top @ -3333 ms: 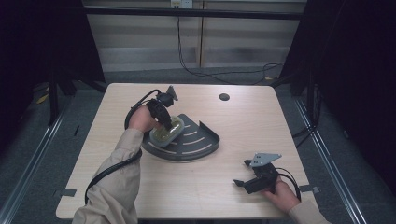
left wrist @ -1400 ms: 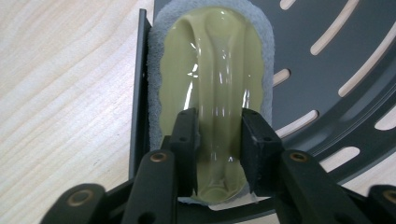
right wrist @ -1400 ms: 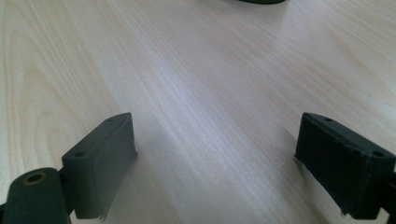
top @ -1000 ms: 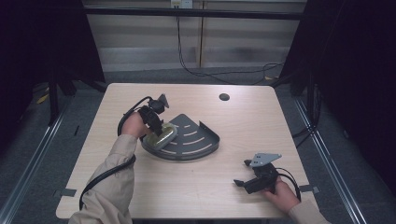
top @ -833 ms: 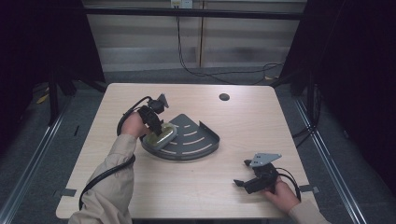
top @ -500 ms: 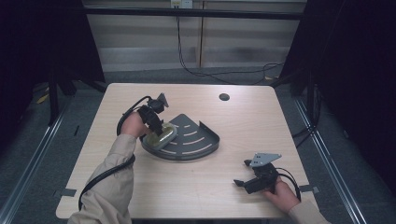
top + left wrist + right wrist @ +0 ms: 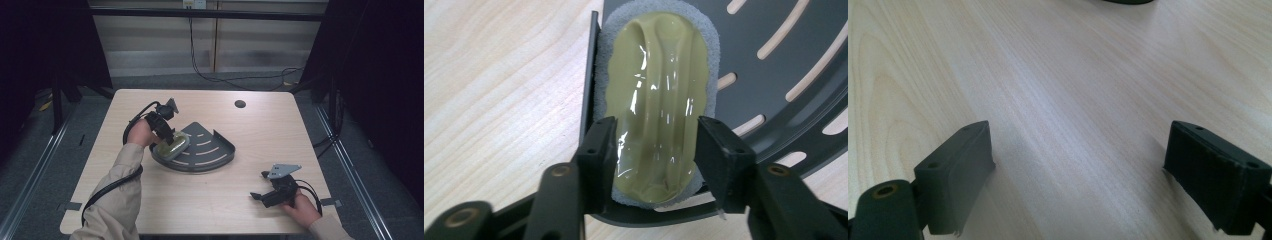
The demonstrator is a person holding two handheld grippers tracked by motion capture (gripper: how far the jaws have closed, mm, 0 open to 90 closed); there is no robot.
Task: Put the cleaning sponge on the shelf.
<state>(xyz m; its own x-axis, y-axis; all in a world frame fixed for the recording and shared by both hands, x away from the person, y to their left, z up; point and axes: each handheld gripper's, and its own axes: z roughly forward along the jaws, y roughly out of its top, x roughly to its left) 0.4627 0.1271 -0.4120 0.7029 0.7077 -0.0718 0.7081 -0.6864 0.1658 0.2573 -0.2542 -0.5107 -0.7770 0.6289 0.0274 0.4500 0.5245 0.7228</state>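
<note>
R gripper [image 7: 1078,170]: two black jaws set wide apart, nothing btwn them, just bare wood. Both rise from bottom edge, one at each side. Table [image 7: 1058,90] is pale wood w/ grain running diagonally, just under the jaws. Far across the table from gripper, at top edge, a dark curved rim [image 7: 1126,1], too little of it to tell more.

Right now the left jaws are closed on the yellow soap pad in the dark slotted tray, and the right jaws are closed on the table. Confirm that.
Not quite. The right gripper is open: the right gripper view shows its jaws spread wide over bare table. The left gripper does grip the yellow soap pad in the dark slotted tray.
</note>
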